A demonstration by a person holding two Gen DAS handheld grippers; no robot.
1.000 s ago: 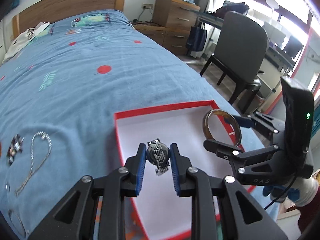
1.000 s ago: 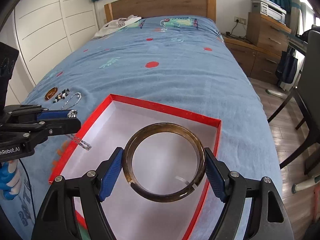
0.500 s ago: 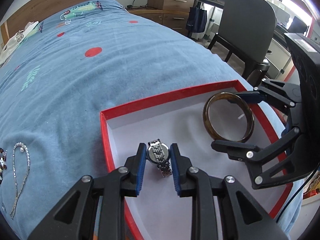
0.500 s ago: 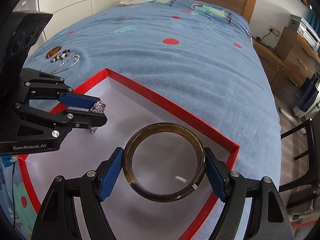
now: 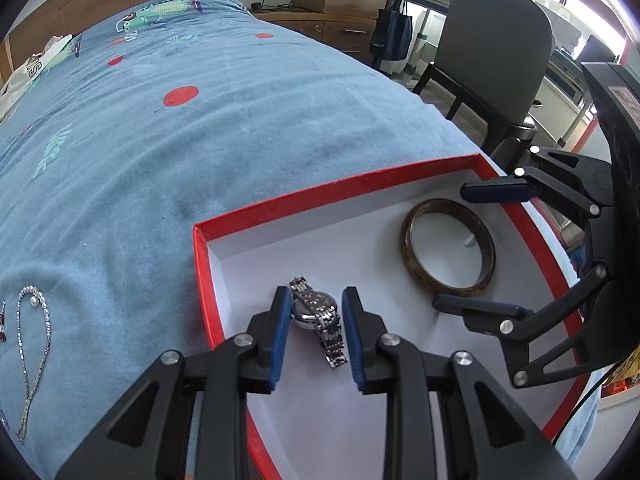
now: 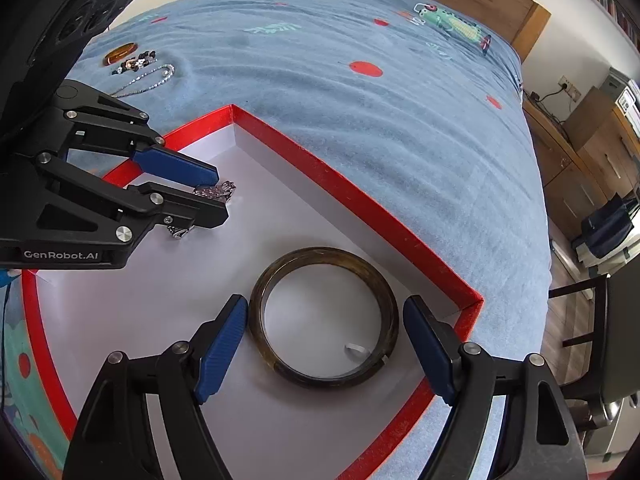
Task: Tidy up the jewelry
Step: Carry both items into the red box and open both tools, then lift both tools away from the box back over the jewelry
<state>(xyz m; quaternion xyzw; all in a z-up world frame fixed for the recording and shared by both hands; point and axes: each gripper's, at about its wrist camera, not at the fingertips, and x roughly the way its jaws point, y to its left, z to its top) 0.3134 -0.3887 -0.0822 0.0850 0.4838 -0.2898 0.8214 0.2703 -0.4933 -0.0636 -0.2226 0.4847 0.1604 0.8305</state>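
While your left gripper [image 5: 313,312] is hanging low inside the red-rimmed box [image 5: 320,196], its blue pads are standing apart with the silver watch [image 5: 318,316] lying between them on the white floor, near the box's left wall. The left pad is touching or nearly touching the watch case; the right pad is sitting clear of it, so nothing is being gripped. Your right gripper [image 6: 326,320] is likewise spread wide around the brown bangle [image 6: 324,316], which is lying flat on the box floor by the far right corner, with a gap showing at the right pad and the left pad just beside the rim. Out on the blue bedspread [image 5: 200,128], a silver chain necklace [image 5: 34,356] is lying near the bed's left edge, well apart from the box.
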